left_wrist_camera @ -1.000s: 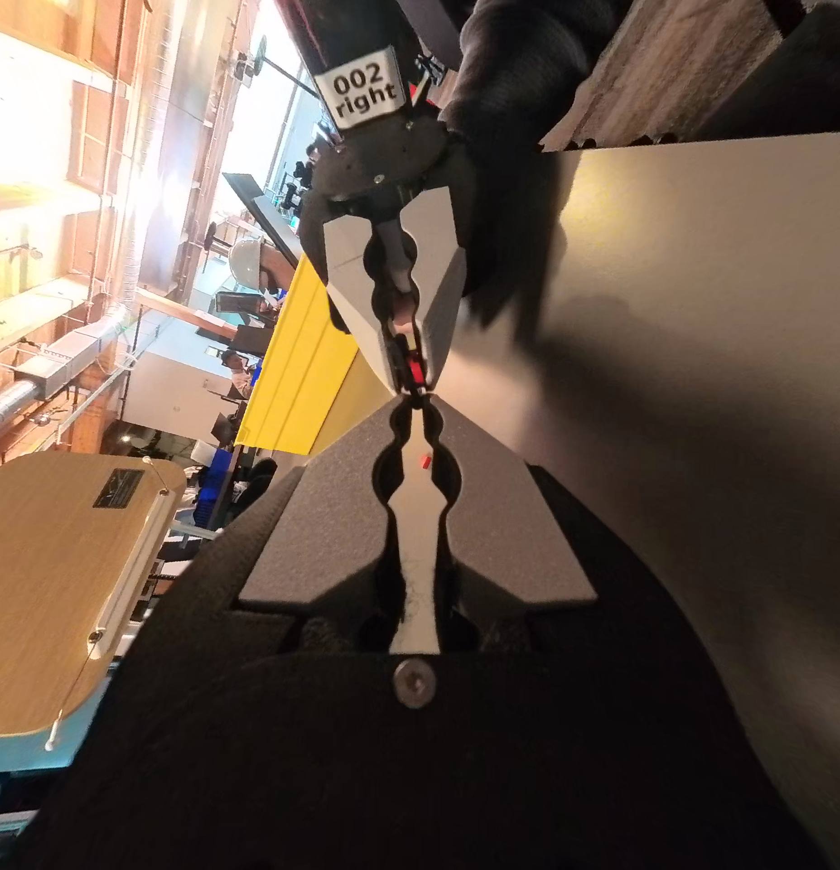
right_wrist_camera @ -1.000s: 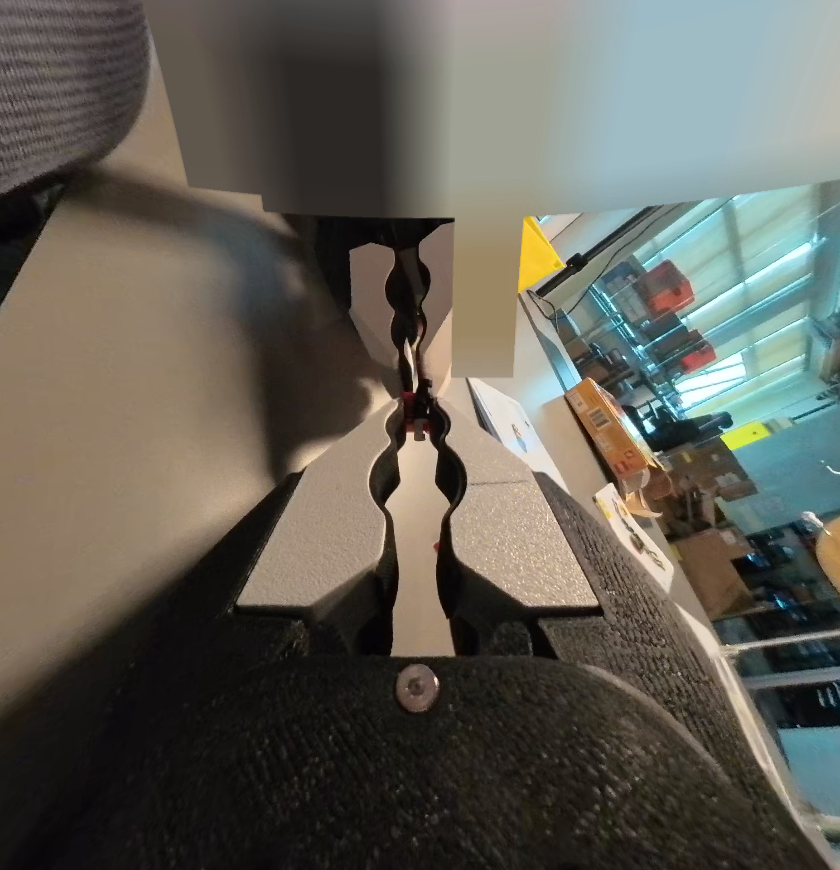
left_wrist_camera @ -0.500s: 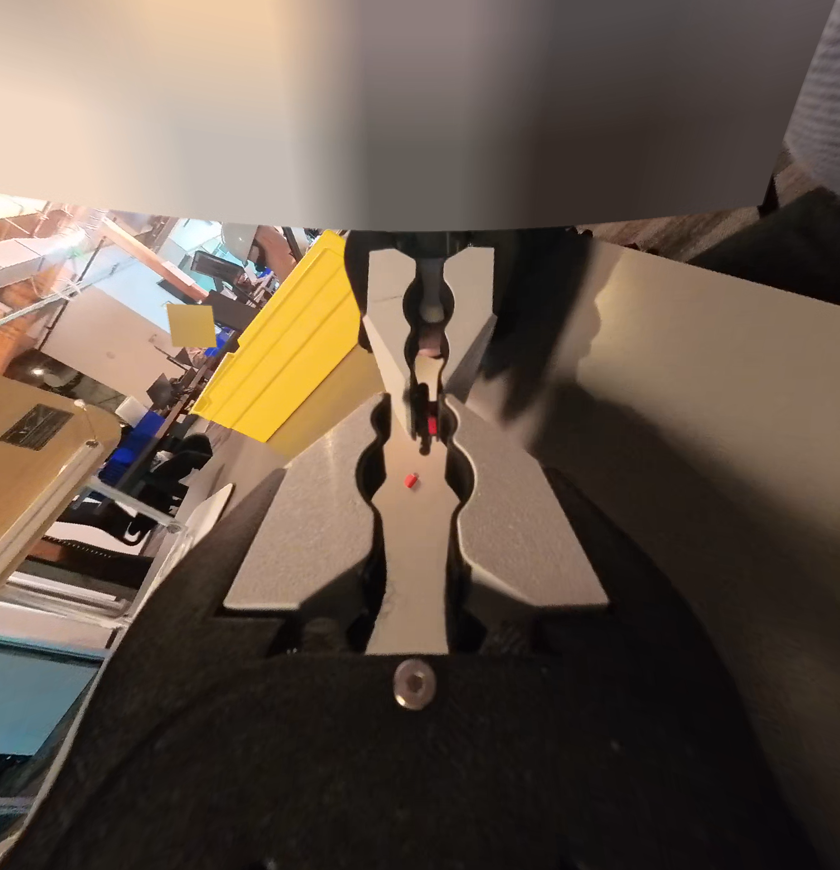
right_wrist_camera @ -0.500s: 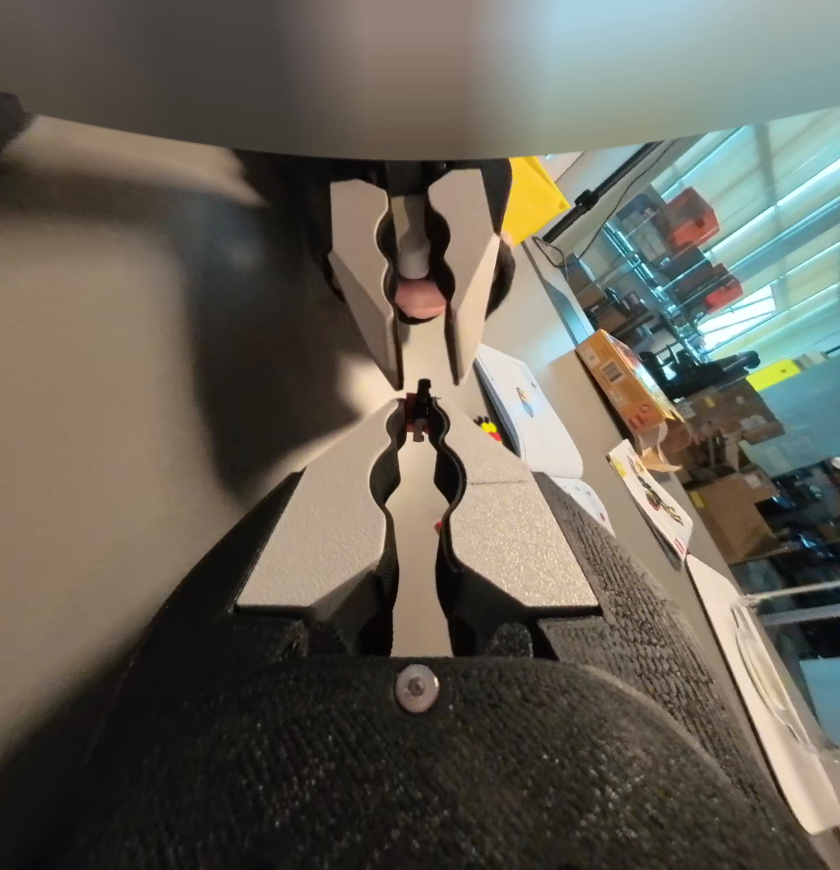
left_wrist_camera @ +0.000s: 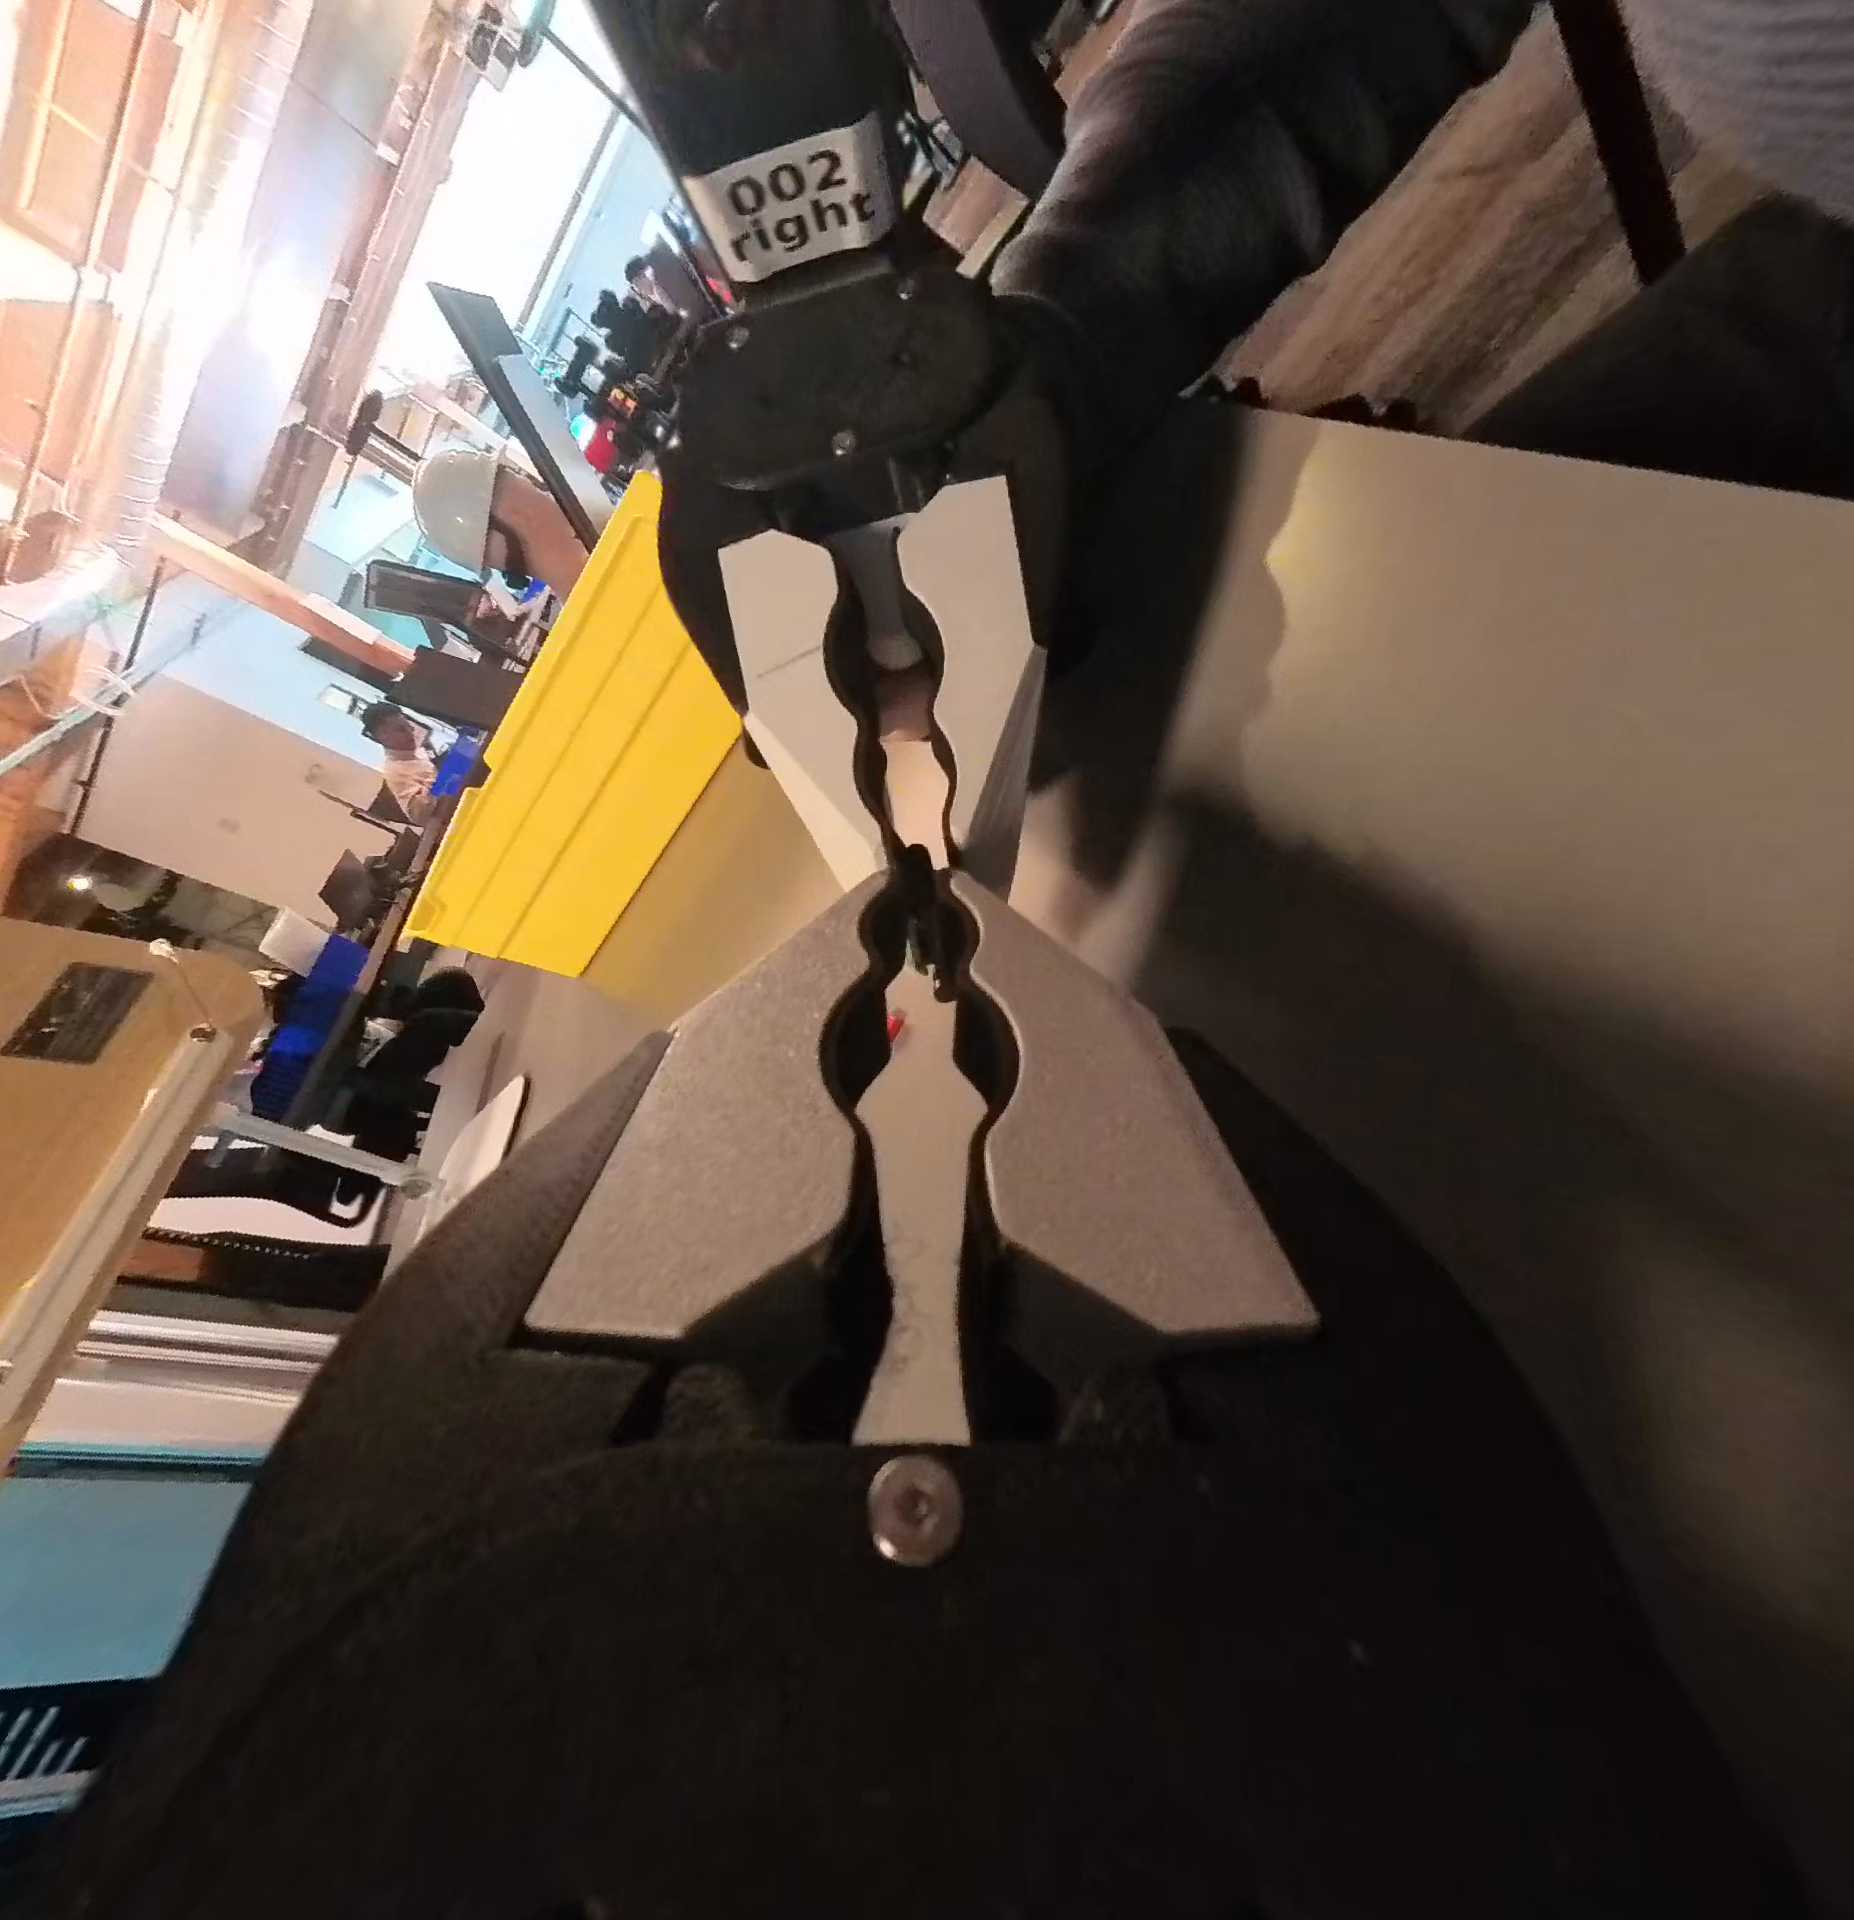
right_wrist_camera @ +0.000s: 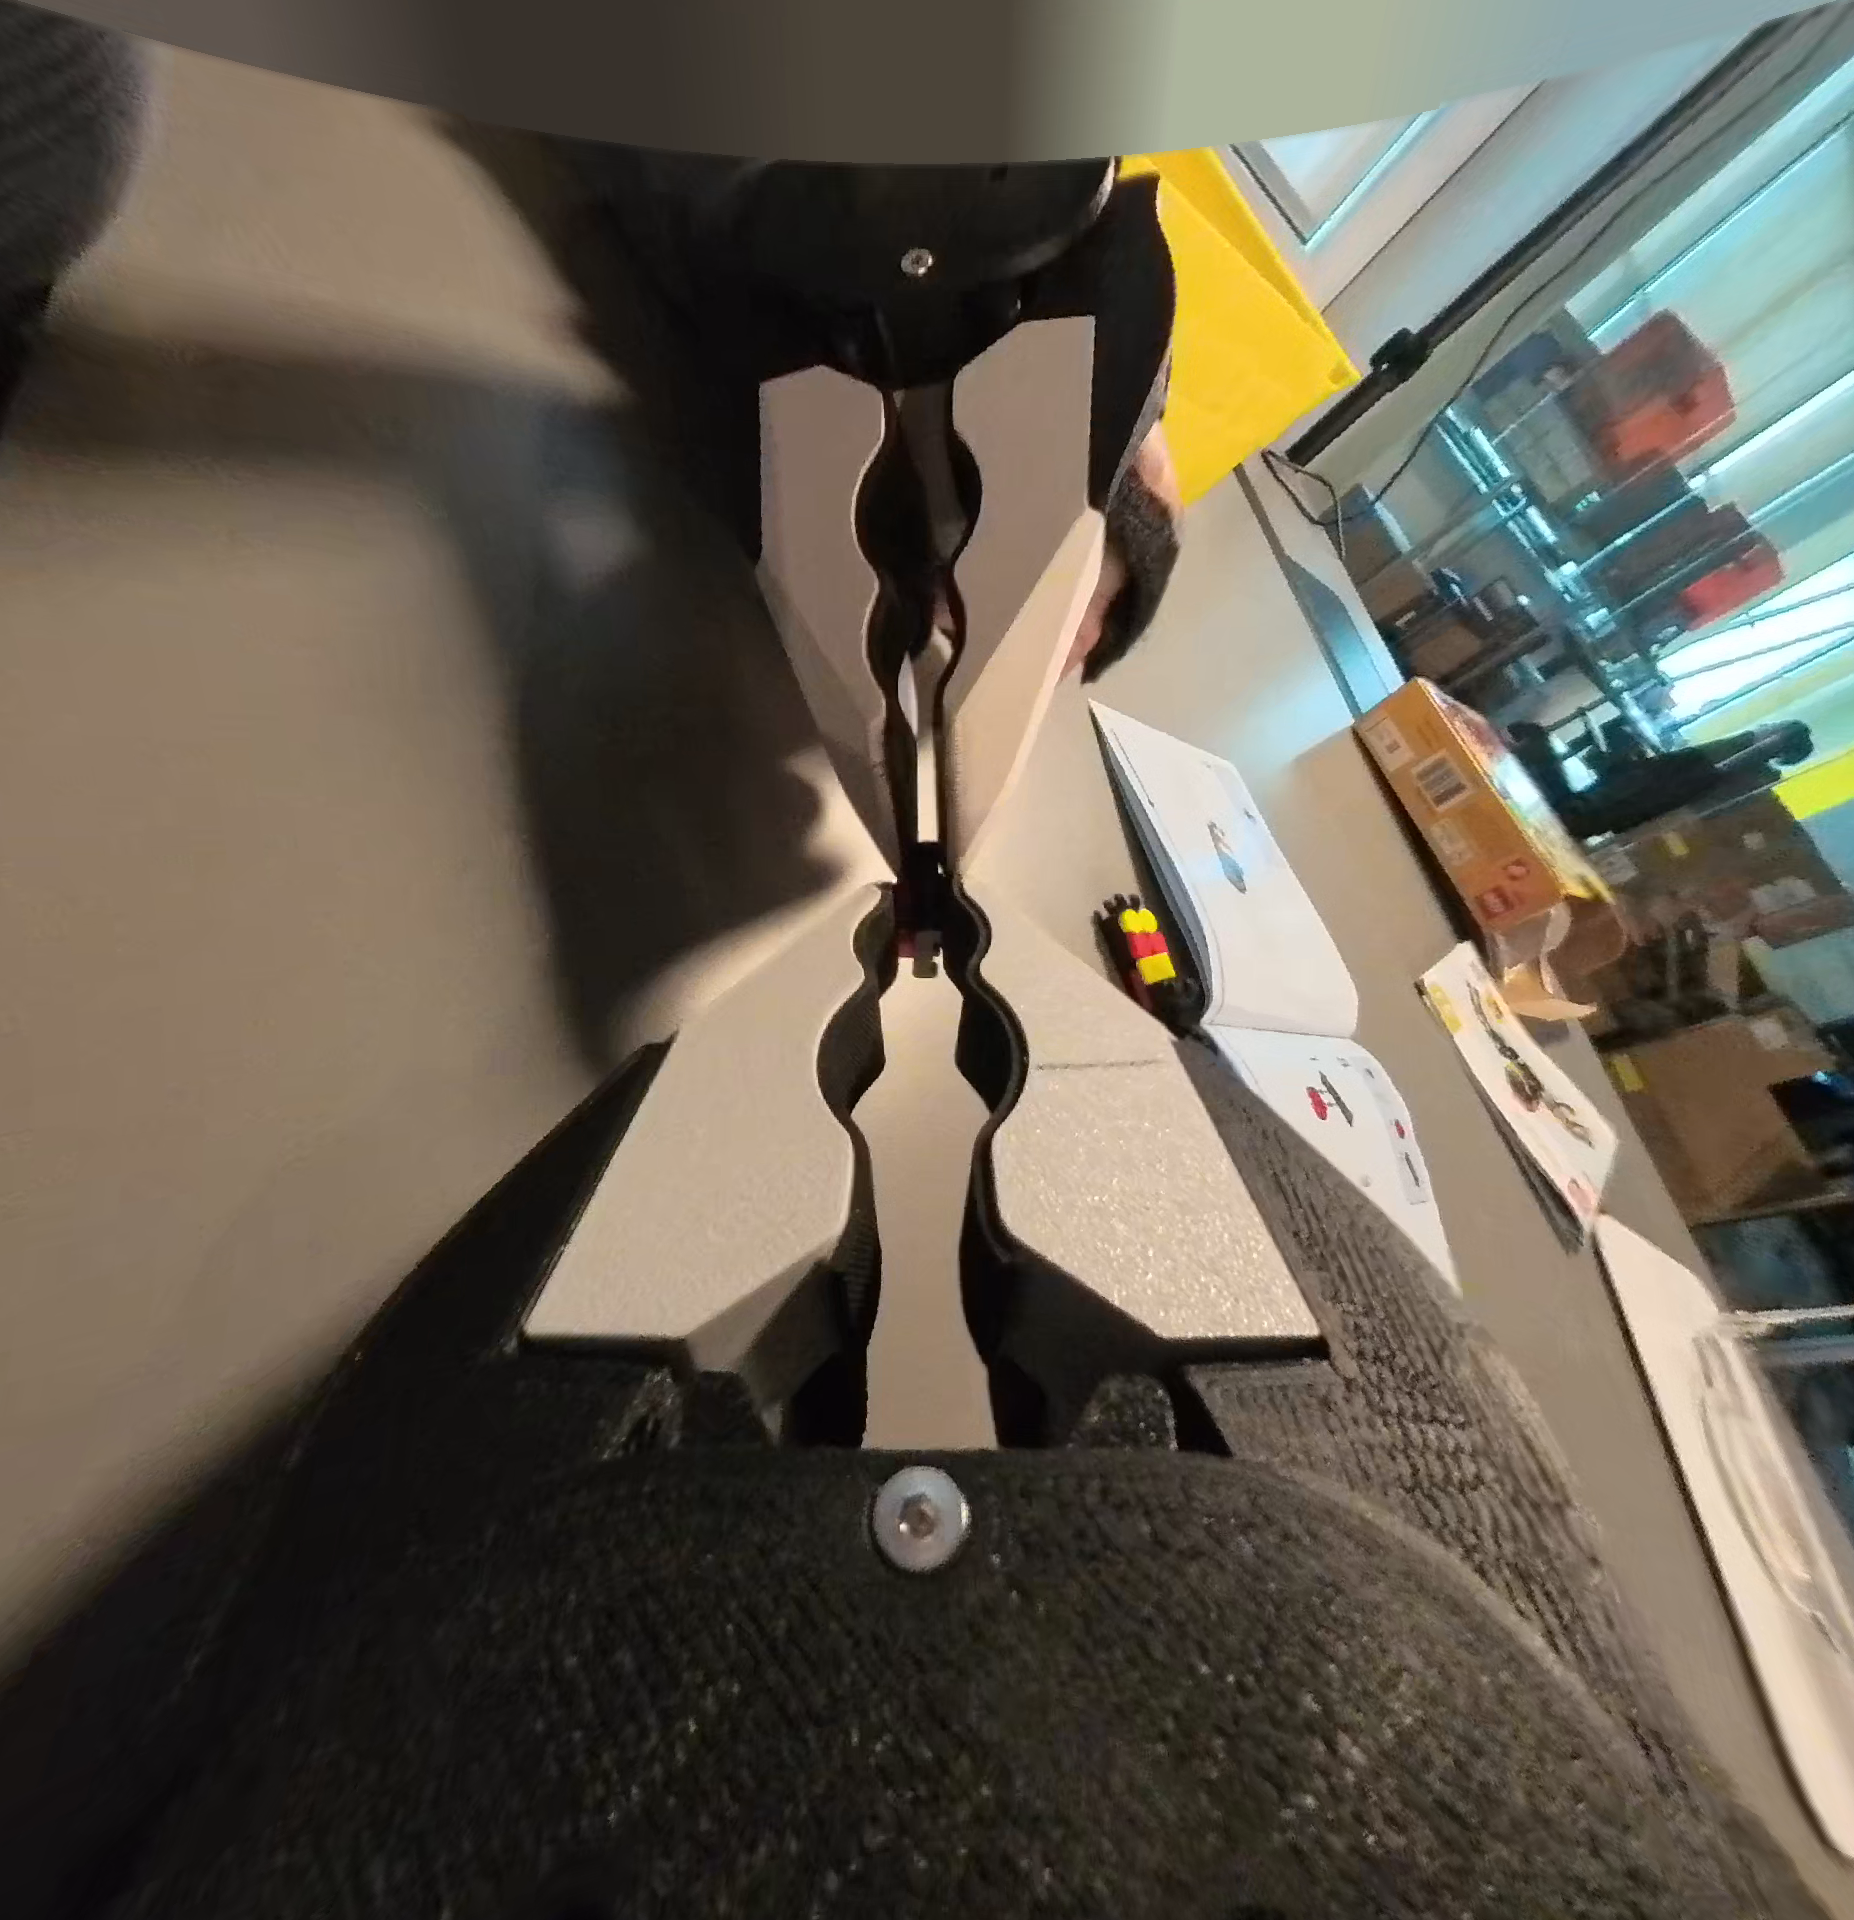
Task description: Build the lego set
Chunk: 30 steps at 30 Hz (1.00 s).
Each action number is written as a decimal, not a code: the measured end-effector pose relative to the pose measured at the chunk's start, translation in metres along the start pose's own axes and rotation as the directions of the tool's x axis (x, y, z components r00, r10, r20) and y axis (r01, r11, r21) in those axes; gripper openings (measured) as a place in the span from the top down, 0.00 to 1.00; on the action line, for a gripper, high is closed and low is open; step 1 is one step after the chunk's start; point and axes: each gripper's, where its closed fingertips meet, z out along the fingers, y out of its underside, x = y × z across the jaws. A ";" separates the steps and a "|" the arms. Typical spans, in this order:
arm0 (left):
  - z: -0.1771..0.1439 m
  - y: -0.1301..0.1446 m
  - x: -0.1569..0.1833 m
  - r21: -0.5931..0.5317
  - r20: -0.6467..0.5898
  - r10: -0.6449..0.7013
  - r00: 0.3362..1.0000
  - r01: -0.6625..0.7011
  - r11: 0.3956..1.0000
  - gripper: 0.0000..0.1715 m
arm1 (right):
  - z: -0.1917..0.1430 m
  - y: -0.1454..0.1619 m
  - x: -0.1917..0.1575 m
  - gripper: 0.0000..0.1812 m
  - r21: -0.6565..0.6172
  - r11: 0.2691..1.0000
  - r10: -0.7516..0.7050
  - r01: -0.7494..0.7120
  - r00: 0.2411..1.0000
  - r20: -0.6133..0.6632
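My two grippers meet tip to tip above the grey table [left_wrist_camera: 1525, 727]. In the left wrist view my left gripper [left_wrist_camera: 918, 899] has its jaws nearly shut on a small black lego piece [left_wrist_camera: 923, 925]. My right gripper [left_wrist_camera: 918, 847], held by a dark-gloved hand, comes down from above and touches the same piece. In the right wrist view my right gripper [right_wrist_camera: 923, 909] is shut on the piece [right_wrist_camera: 925, 894], which shows a bit of red. The left gripper [right_wrist_camera: 928, 836] pinches its far end. A tiny red piece [left_wrist_camera: 895, 1027] lies on the table below.
A partly built yellow, red and black lego model [right_wrist_camera: 1141, 945] lies beside an open instruction booklet [right_wrist_camera: 1245, 914]. An orange lego box [right_wrist_camera: 1474, 821], a leaflet [right_wrist_camera: 1515, 1081] and a clear container [right_wrist_camera: 1785, 1455] lie farther right. A yellow bin [left_wrist_camera: 580, 790] stands at the table's far side. My two grippers' fingertips are within a few centimetres of each other.
Half a second ago the left gripper's jaws stood apart and a gap separated the grippers. Now the tips meet and the left jaws have closed onto the piece the right gripper holds.
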 end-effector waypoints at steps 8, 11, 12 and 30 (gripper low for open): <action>-0.007 -0.004 -0.019 0.077 0.057 -0.195 0.979 0.190 0.979 0.74 | -0.007 -0.020 0.007 0.96 -0.071 0.794 -0.592 0.603 0.742 -0.314; -0.008 0.001 -0.013 0.049 0.045 -0.089 0.995 0.087 0.995 0.75 | -0.005 -0.018 0.002 0.96 -0.108 0.739 -0.662 0.665 0.685 -0.303; -0.008 0.005 -0.010 0.022 0.051 -0.026 0.998 0.025 0.999 0.77 | -0.005 -0.019 0.002 0.96 -0.107 0.734 -0.666 0.670 0.680 -0.306; -0.004 0.004 -0.015 -0.148 0.199 0.433 0.879 -0.410 0.900 0.98 | -0.011 -0.027 0.009 0.94 -0.009 0.832 -0.524 0.555 0.780 -0.343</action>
